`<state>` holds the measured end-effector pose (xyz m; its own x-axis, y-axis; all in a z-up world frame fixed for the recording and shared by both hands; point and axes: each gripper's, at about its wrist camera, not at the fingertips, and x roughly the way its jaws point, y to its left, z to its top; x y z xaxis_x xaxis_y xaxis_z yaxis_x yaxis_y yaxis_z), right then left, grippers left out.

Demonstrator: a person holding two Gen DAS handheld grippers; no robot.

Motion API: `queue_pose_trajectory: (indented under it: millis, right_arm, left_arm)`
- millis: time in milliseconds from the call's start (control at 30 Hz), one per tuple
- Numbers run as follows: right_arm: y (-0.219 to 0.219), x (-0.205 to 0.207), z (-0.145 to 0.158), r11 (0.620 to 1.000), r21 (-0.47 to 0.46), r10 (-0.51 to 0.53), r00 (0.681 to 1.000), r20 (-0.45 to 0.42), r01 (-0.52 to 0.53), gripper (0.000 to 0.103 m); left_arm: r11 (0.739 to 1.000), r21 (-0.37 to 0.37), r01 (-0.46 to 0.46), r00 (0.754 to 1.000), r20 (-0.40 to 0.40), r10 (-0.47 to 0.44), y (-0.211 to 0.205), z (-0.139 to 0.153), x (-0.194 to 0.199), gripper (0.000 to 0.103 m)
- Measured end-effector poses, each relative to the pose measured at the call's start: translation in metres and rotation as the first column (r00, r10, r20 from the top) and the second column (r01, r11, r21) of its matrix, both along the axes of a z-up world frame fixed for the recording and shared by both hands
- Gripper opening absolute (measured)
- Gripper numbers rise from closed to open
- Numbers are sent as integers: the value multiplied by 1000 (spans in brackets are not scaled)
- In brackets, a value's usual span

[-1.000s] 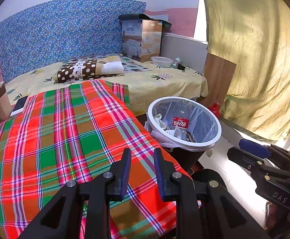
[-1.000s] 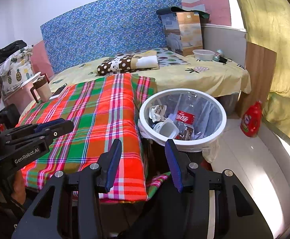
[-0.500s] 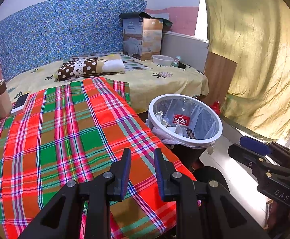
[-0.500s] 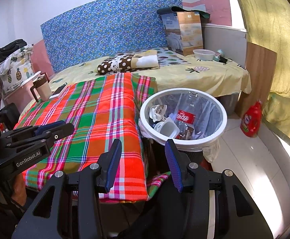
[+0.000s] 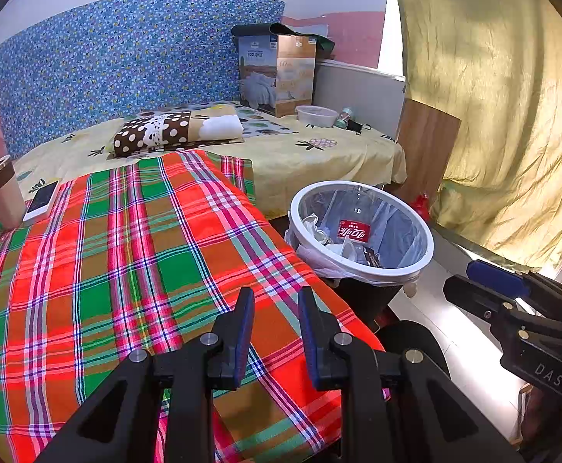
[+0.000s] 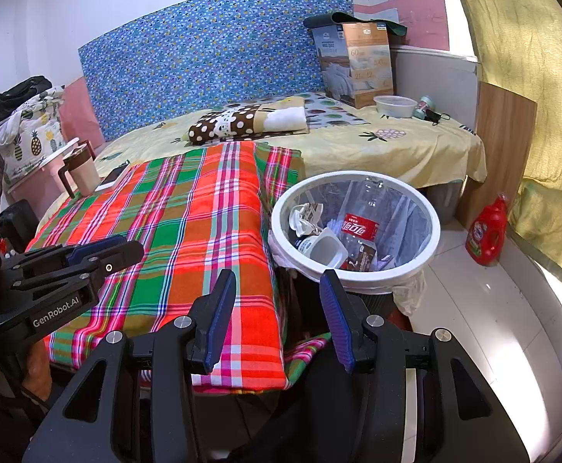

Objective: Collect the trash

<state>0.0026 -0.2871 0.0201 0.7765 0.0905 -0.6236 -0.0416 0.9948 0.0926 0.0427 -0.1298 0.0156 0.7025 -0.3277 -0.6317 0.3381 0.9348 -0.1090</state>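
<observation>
A red and green plaid cloth covers the near bed, with a mug and phone at its far corner, a polka-dot pillow beyond, a red detergent bottle on the floor

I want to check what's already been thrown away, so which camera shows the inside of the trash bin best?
The right wrist view: the trash bin sits nearer and more open, showing bottle, cup and crumpled paper. The left wrist view shows the bin smaller and at a slant.
</observation>
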Motion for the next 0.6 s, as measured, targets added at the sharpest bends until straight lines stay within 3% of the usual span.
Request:
queue_pose_trajectory:
  millis: [600]
  right_arm:
    - [3, -1, -2, 1000, 2, 1, 1000, -8, -1, 47]
  left_arm:
    - [1000, 17, -7, 1000, 0, 7, 0, -4, -2, 23]
